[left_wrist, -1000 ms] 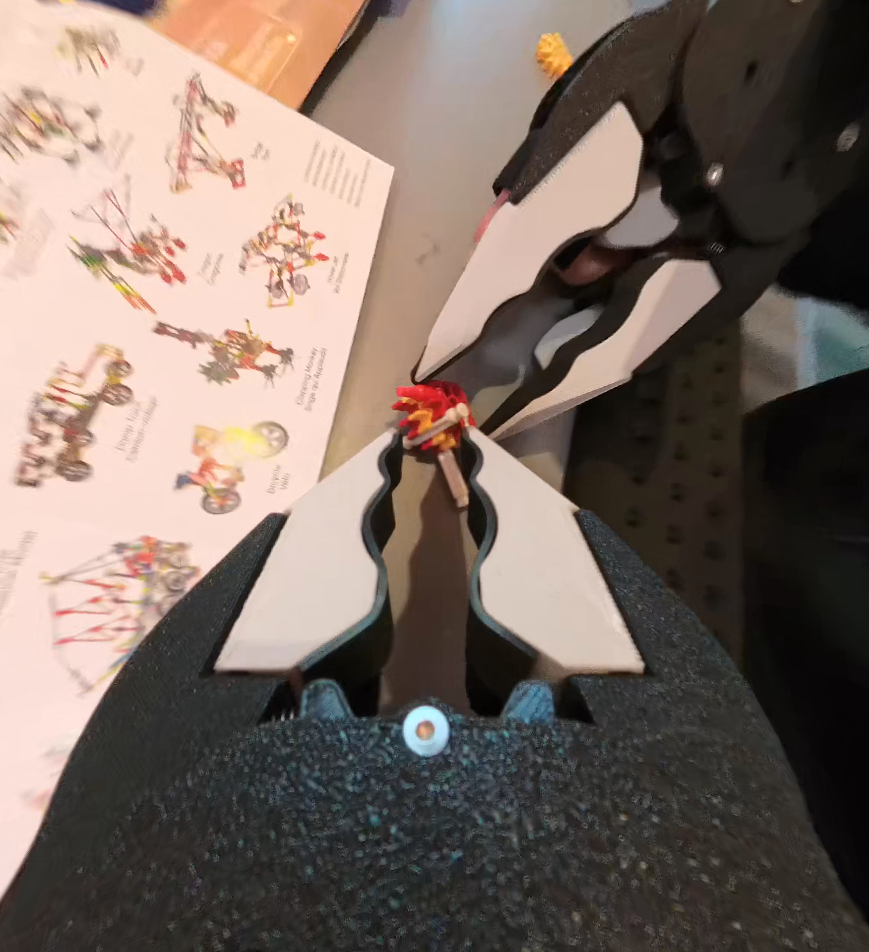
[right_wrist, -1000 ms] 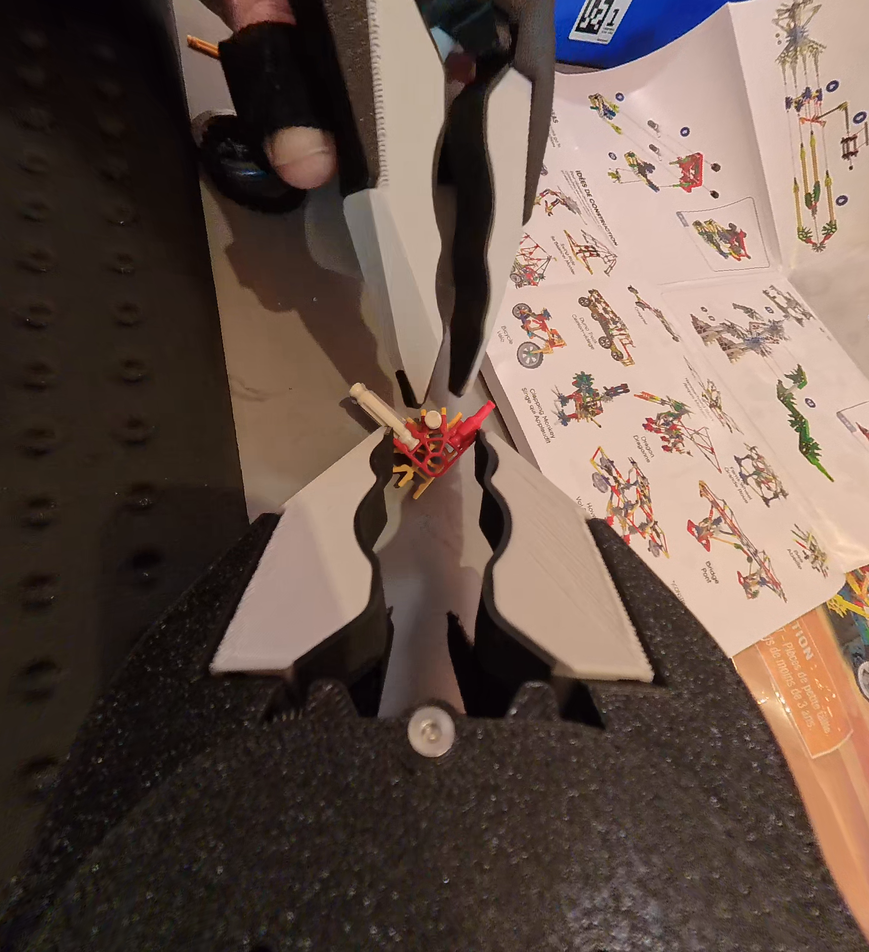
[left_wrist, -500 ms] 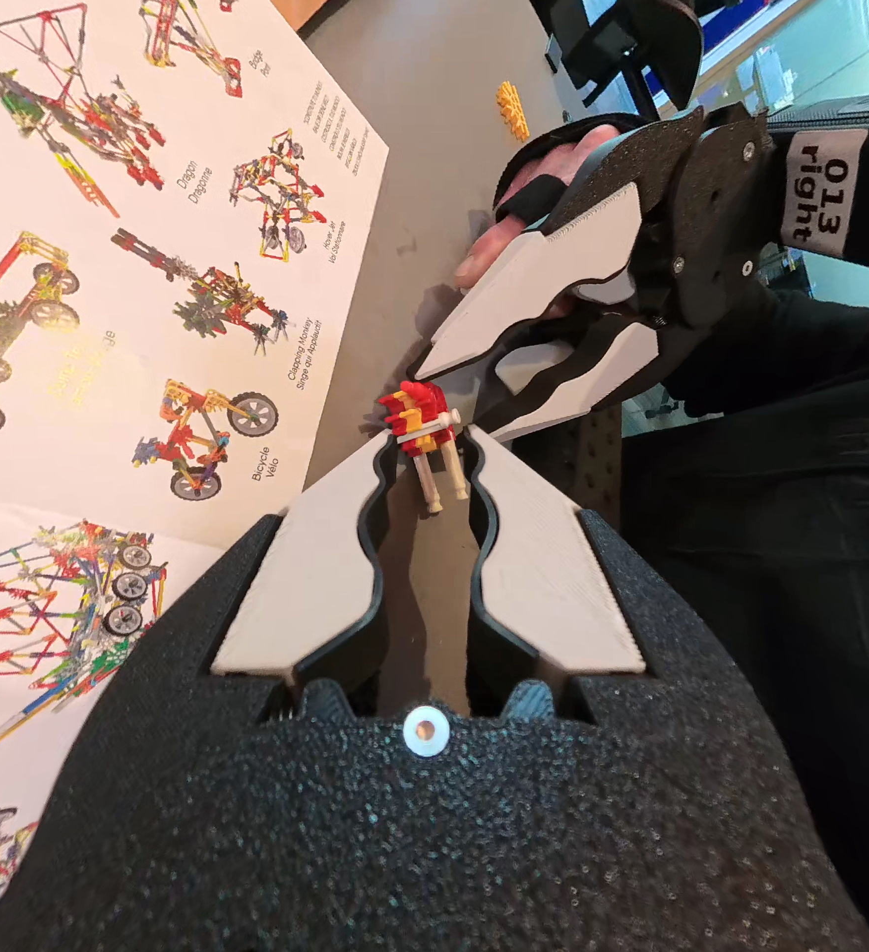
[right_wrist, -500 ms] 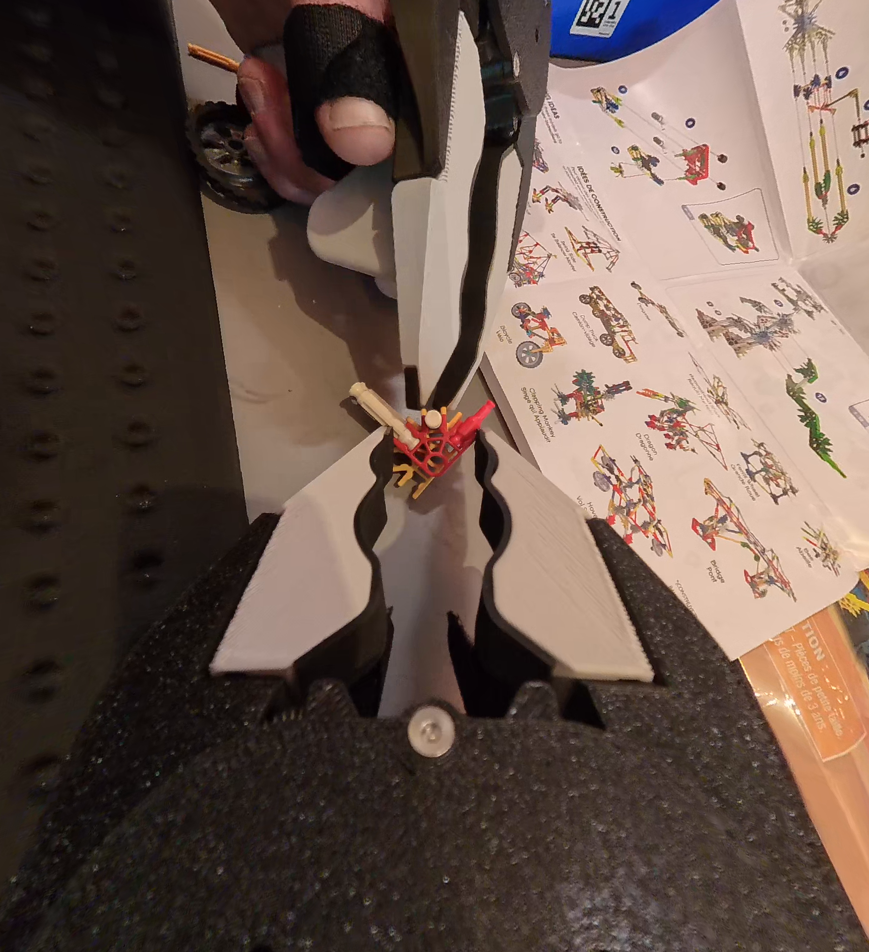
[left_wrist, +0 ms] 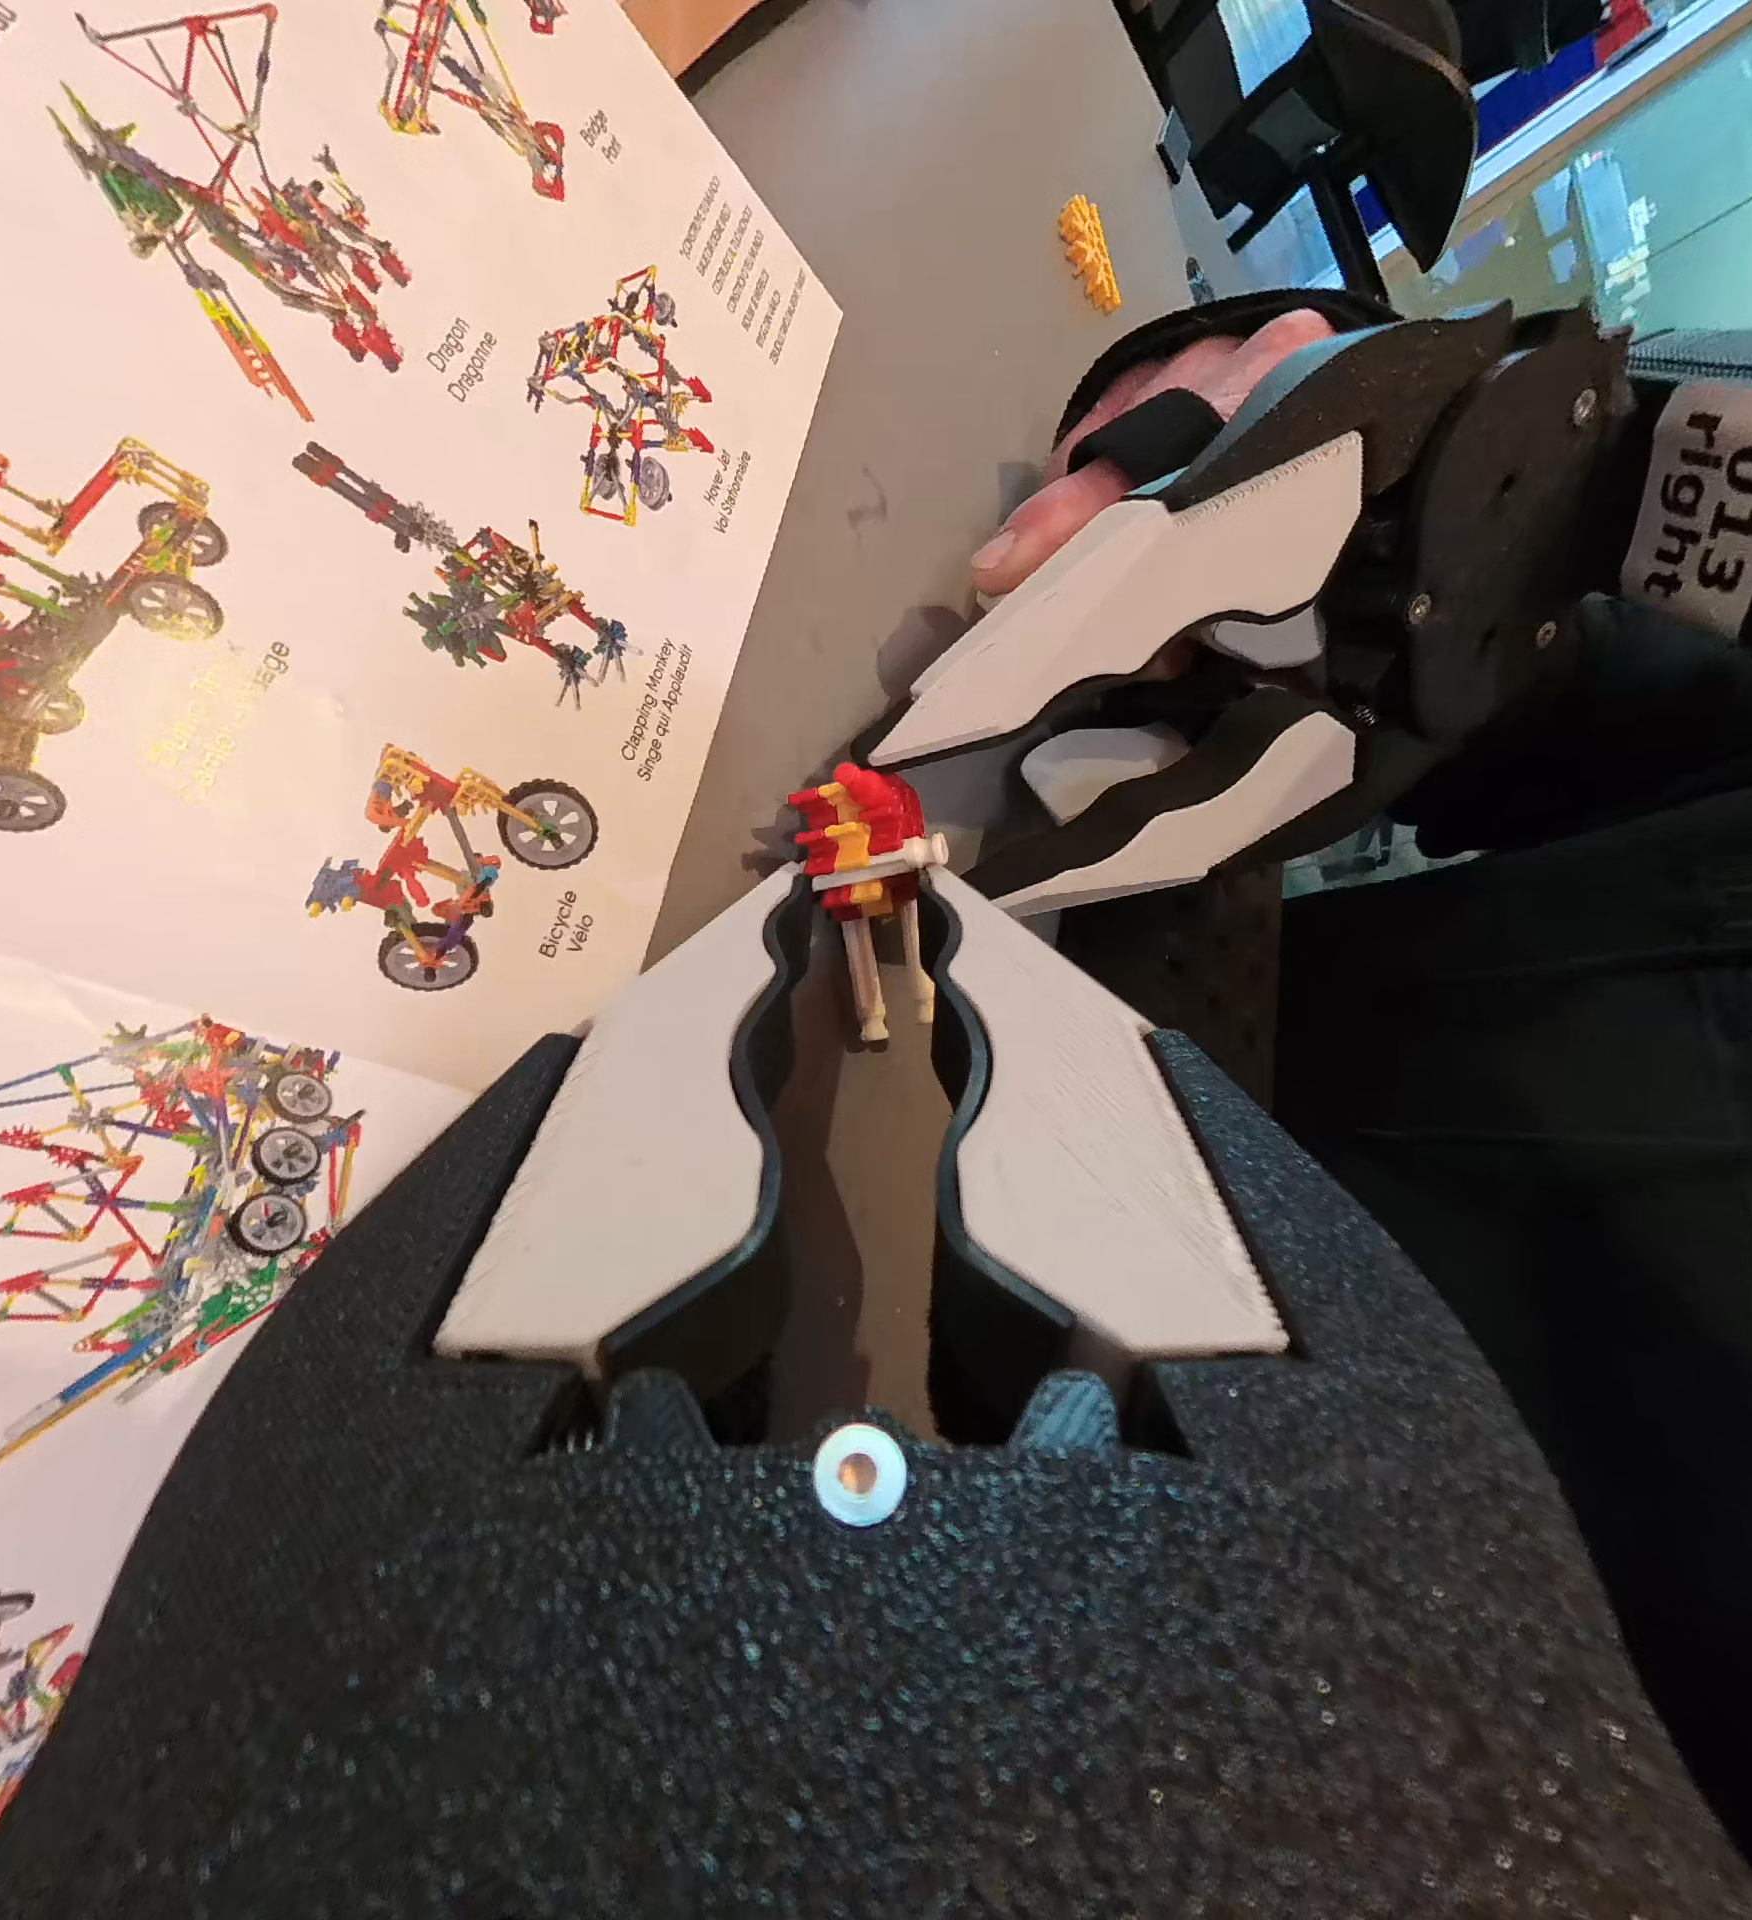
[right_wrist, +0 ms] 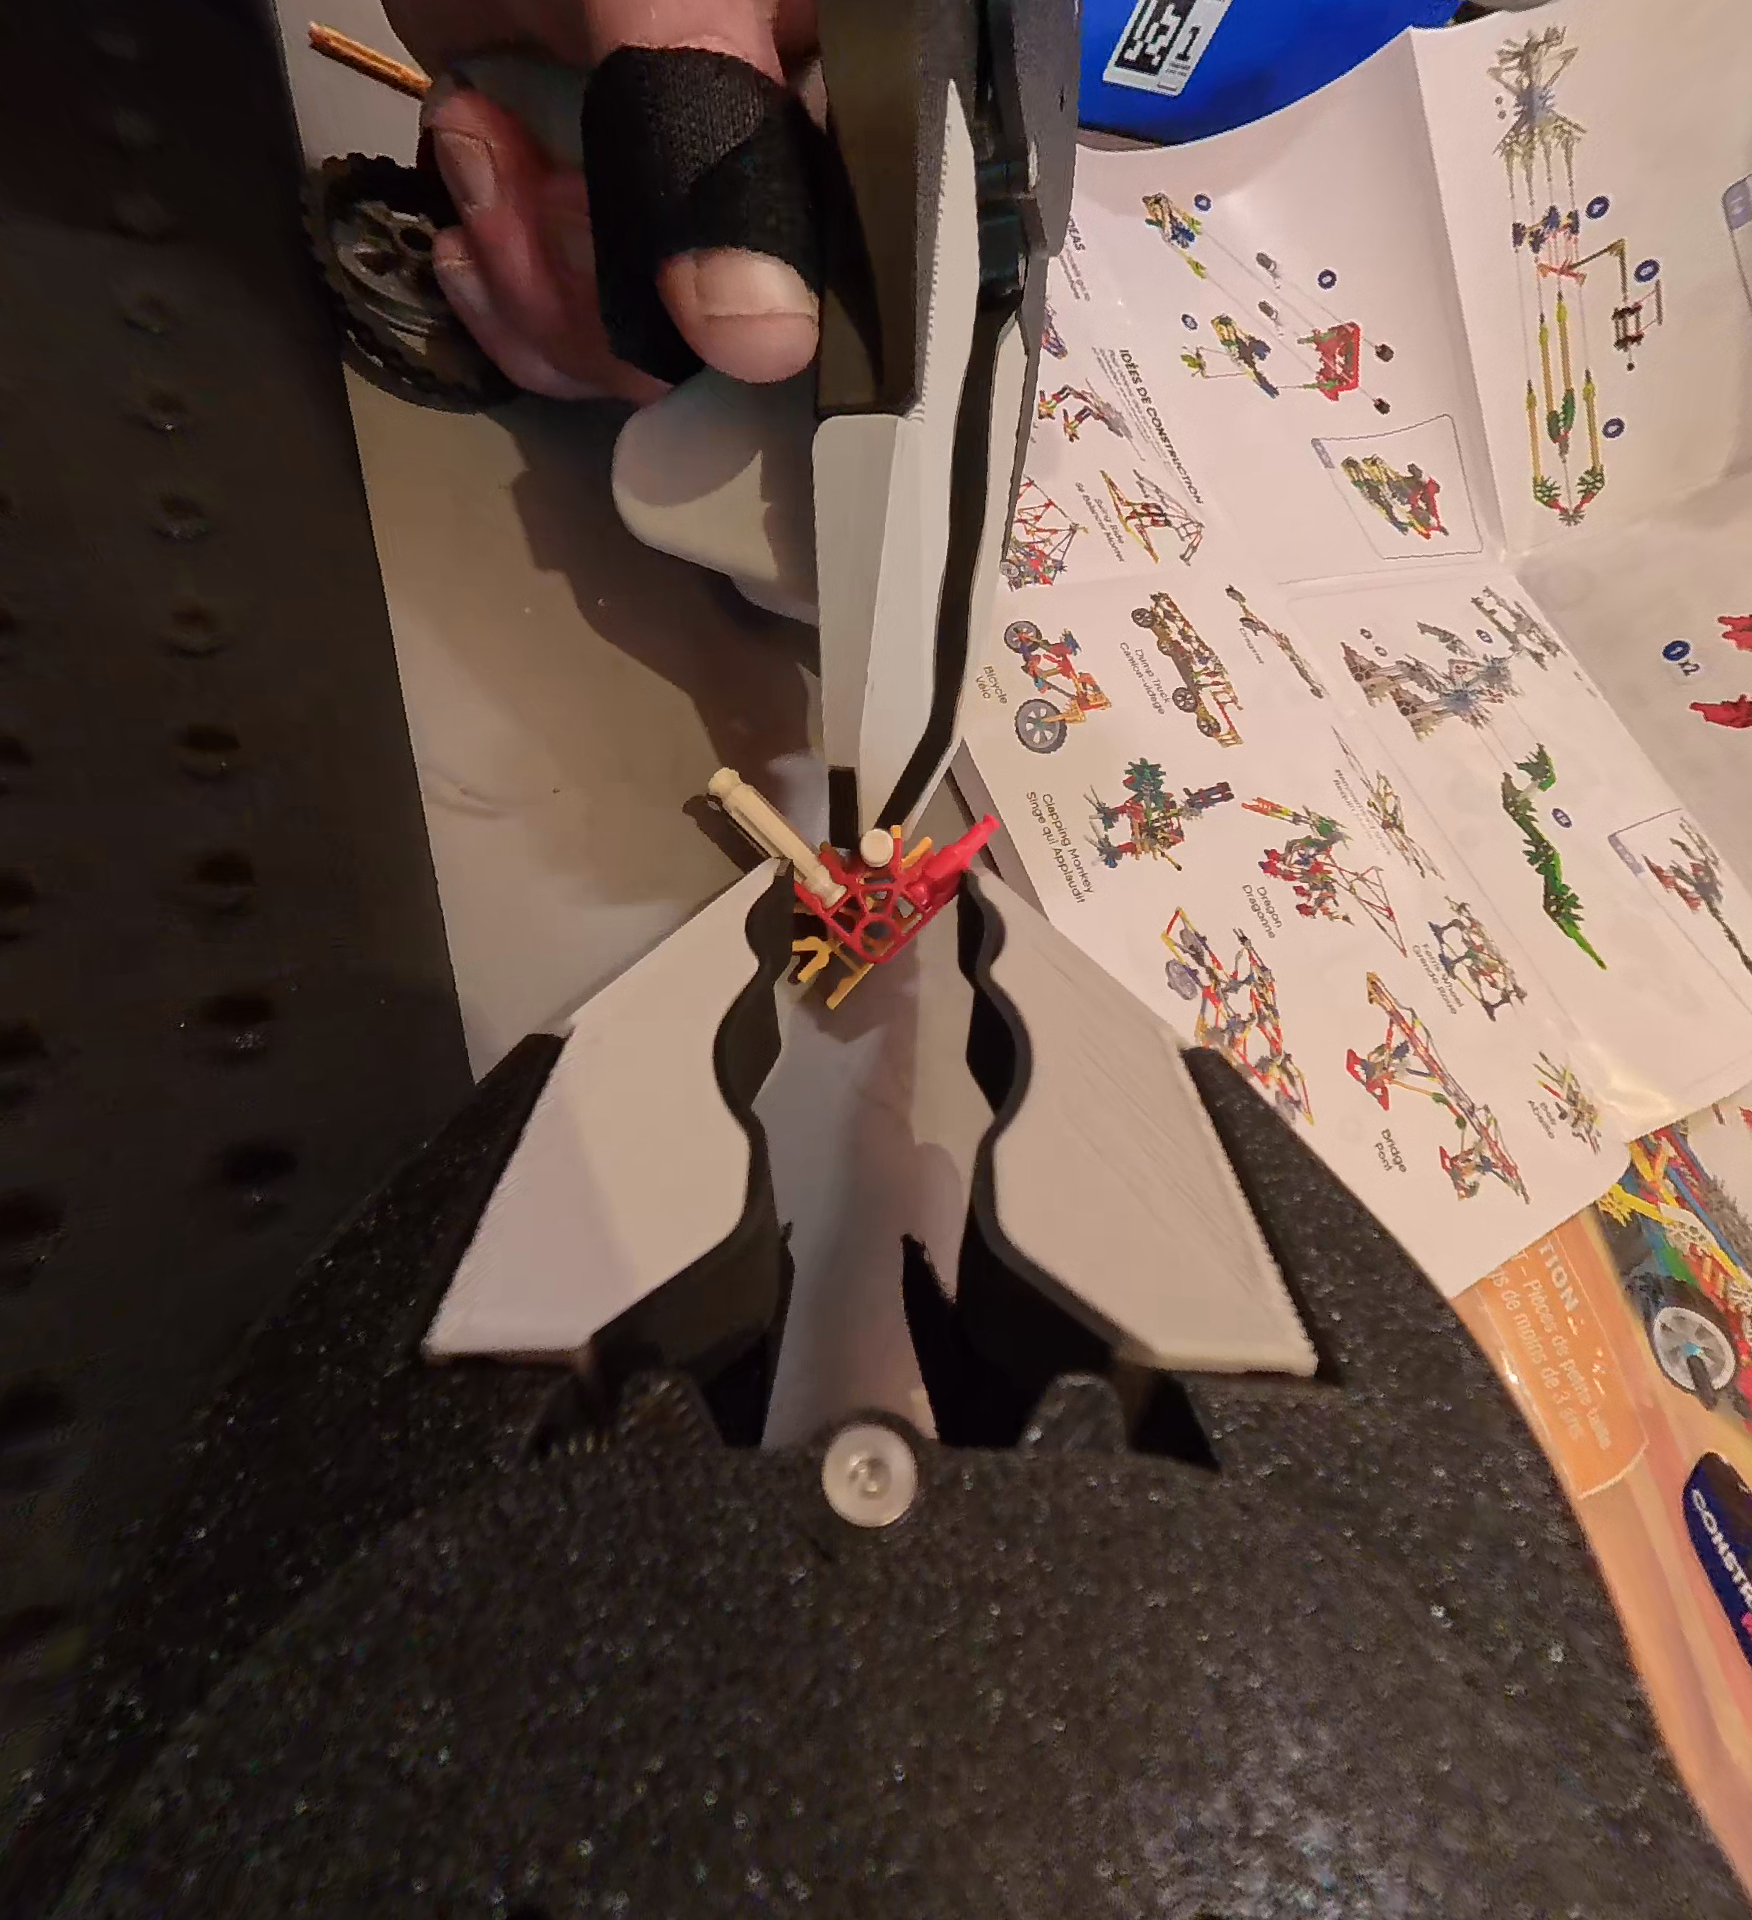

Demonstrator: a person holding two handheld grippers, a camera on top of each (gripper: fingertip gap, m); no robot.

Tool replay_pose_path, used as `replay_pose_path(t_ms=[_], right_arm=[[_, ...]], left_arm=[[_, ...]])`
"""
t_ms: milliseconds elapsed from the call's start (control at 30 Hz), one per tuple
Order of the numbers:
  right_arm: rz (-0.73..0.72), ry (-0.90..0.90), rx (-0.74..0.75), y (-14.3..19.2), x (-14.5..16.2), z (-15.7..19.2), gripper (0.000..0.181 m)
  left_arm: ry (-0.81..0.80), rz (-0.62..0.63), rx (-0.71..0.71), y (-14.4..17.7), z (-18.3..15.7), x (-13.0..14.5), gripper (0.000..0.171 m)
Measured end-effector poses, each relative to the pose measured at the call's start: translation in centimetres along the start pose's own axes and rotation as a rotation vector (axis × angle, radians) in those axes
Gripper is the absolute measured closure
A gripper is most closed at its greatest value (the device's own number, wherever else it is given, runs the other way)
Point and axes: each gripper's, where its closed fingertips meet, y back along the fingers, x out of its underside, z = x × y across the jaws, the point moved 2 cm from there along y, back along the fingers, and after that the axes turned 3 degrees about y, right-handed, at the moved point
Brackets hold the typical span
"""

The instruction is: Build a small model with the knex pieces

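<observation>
So both my grippers are pinching the same little red-and-yellow connector cluster [left_wrist: 856, 842] above the grey table [left_wrist: 913, 239]: left gripper [left_wrist: 864, 891] closed on it, right gripper [right_wrist: 867, 883] clamped on too, white rods [left_wrist: 867, 987] sticking out, instruction sheet [left_wrist: 228, 623] just beside.

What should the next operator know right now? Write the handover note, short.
Left gripper: fingers shut on the small red-and-yellow assembly; its white rods point back between them.
Right gripper: fingers shut on the same assembly from the opposite side.
Assembly: over the grey table, beside the instruction sheet.
Loose: yellow connector farther off; black wheel behind the left hand.
</observation>
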Motion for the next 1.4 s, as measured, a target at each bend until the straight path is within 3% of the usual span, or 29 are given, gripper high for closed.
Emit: replay_pose_path(t_ms=[233, 467, 800, 867, 1400], right_arm=[[-0.001, -0.009, -0.003, -0.04, 0.03, -0.09, 0.150], [0.001, -0.016, -0.002, -0.08, 0.05, -0.18, 0.150], [0.000, -0.024, -0.007, -0.10, 0.07, -0.23, 0.150], [0.000, -0.026, -0.008, -0.11, 0.07, -0.24, 0.150], [-0.001, -0.028, -0.010, -0.07, 0.07, -0.24, 0.150]], left_arm=[[0.045, -0.028, 0.075, 0.43, -0.20, -0.32, 0.161], [0.054, -0.019, 0.046, 0.29, 0.16, -0.31, 0.164], [0.058, -0.017, 0.048, 0.29, 0.21, -0.31, 0.159], [0.071, -0.011, 0.084, 0.30, -0.04, -0.27, 0.145], [0.070, -0.017, 0.054, 0.26, 0.28, -0.42, 0.154]])
